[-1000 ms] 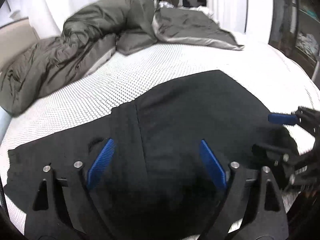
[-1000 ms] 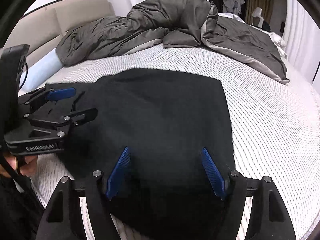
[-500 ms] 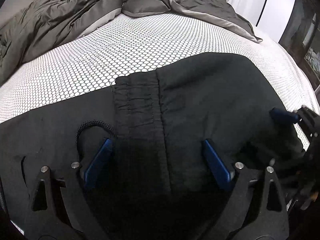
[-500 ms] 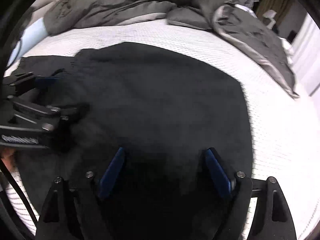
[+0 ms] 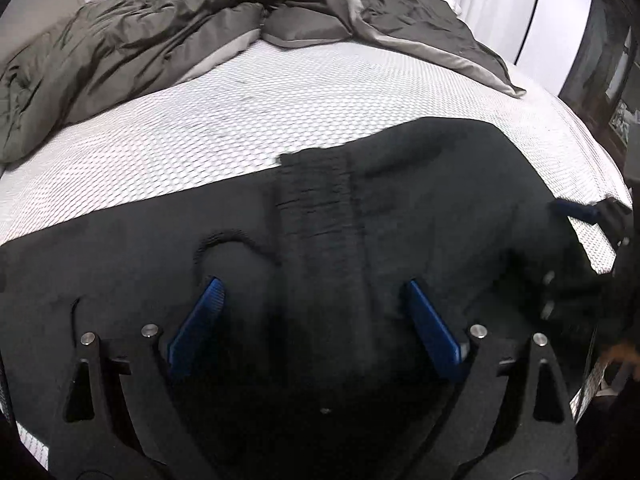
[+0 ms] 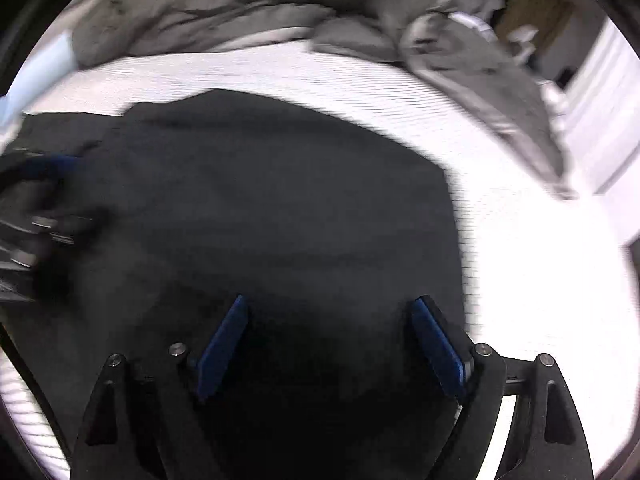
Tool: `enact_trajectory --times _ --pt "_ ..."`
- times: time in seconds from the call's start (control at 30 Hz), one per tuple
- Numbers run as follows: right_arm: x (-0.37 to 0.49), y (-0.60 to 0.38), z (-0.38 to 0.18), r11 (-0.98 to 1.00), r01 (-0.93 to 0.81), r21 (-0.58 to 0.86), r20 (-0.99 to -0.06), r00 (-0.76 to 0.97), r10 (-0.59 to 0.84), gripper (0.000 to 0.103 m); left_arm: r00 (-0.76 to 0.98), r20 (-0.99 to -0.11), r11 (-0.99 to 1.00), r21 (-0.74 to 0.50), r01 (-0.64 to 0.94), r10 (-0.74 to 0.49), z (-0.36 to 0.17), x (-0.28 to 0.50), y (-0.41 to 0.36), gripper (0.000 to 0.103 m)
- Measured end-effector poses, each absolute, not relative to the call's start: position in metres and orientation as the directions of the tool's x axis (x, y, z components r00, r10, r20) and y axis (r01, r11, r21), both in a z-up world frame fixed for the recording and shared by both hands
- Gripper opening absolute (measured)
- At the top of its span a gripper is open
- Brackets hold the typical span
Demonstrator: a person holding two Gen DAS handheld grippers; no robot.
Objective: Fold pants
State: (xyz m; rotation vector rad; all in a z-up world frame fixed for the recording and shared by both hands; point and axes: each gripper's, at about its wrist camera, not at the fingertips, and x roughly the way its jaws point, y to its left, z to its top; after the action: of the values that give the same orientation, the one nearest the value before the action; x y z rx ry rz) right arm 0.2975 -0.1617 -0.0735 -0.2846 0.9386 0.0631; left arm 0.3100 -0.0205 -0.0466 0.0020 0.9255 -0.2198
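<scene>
Black pants lie spread flat on the white mattress, with the ribbed waistband and a drawstring loop showing. My left gripper hovers close over the waistband, jaws open, nothing between the blue pads. At the right edge of the left wrist view I see the right gripper over the pants' right side. In the blurred right wrist view the pants fill the middle. My right gripper stands open over the dark cloth near its right edge. The left gripper shows at the far left.
A crumpled grey duvet is piled along the far side of the mattress, and the right wrist view shows that duvet too. Dark furniture stands beyond the bed on the right. White mattress stretches right of the pants.
Both grippers have come down closer to the pants and shifted across them. The waistband and drawstring have come into clear view under the left one. Both jaws stand slightly wider.
</scene>
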Motion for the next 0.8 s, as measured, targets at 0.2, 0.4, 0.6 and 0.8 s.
enact_trajectory --times 0.2,0.4,0.6,0.8 --pt "0.283 -0.205 -0.074 0.979 -0.088 -0.183 -0.801 0.591 -0.096 0.087 0.63 -0.75 0.98 -0.153 0.13 -0.201 -0.039 0.288 0.007 0.09" --pt "0.251 -0.233 -0.056 0.99 -0.11 0.087 -0.754 0.643 0.137 0.087 0.75 -0.636 0.972 -0.231 0.037 -0.179 -0.001 0.227 0.058 0.091" --pt "0.221 -0.25 -0.048 0.985 -0.113 0.134 -0.701 0.691 0.175 0.089 0.742 -0.669 0.913 -0.325 -0.246 -0.039 -0.018 0.177 0.16 0.095" --pt "0.204 -0.255 -0.051 0.976 -0.141 0.168 -0.693 0.687 0.219 0.089 0.714 -0.686 0.769 -0.529 -0.358 -0.14 -0.062 0.168 0.221 0.089"
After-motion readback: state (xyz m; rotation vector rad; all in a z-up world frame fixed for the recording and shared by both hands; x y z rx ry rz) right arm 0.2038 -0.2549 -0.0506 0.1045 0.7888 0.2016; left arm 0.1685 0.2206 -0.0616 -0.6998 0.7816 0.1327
